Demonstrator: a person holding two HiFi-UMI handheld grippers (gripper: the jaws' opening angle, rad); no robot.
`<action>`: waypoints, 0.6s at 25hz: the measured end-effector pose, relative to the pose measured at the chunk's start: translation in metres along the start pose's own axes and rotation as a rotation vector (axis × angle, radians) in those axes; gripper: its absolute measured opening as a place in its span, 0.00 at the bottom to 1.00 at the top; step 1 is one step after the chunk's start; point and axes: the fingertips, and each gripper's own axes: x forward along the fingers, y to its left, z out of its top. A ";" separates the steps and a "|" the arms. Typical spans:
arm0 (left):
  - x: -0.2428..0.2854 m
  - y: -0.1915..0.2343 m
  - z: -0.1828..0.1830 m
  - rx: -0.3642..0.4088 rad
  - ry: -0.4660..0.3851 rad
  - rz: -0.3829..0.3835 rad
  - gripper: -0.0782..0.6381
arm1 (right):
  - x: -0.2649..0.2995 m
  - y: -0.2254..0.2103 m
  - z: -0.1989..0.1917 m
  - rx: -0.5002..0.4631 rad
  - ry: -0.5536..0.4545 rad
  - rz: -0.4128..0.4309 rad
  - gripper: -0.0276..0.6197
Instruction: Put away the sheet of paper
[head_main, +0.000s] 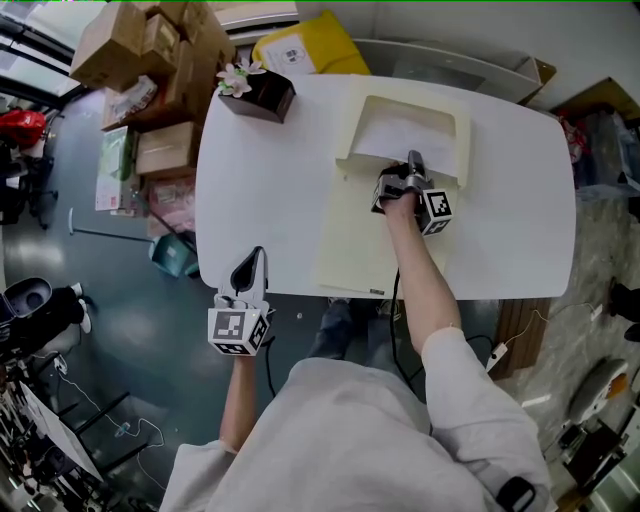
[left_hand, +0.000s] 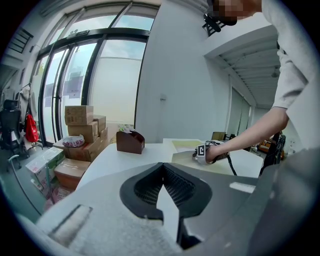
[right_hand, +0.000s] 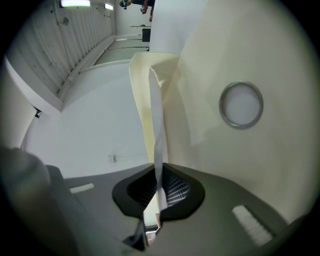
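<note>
The left claw (left_hand: 163, 172) has its dark grey jaws together, with nothing between them. Beyond it, on the white surface (left_hand: 125, 160), stands a dark brown wooden box (left_hand: 130, 141) holding flowers. Farther right, a person's hand (left_hand: 216, 151) holds the right claw (left_hand: 200, 152) over a flat cream paper folder (left_hand: 185, 157). Brown cardboard boxes (left_hand: 82, 125) are stacked beside tall windows (left_hand: 95, 75).

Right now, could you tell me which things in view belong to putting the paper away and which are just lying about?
In the job: sheet of paper, cream envelope, right gripper shut on the sheet.
Lying about: brown box with flowers, cardboard boxes, yellow package, idle left gripper.
</note>
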 end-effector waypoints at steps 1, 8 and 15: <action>0.000 0.001 -0.001 0.001 0.002 0.002 0.12 | 0.003 -0.003 0.001 0.002 -0.001 -0.007 0.05; -0.005 0.008 -0.002 0.004 0.009 0.019 0.12 | 0.017 -0.005 -0.004 -0.035 0.061 -0.043 0.11; -0.002 0.003 -0.004 -0.003 0.008 0.005 0.12 | 0.021 0.034 -0.032 -0.172 0.248 0.051 0.40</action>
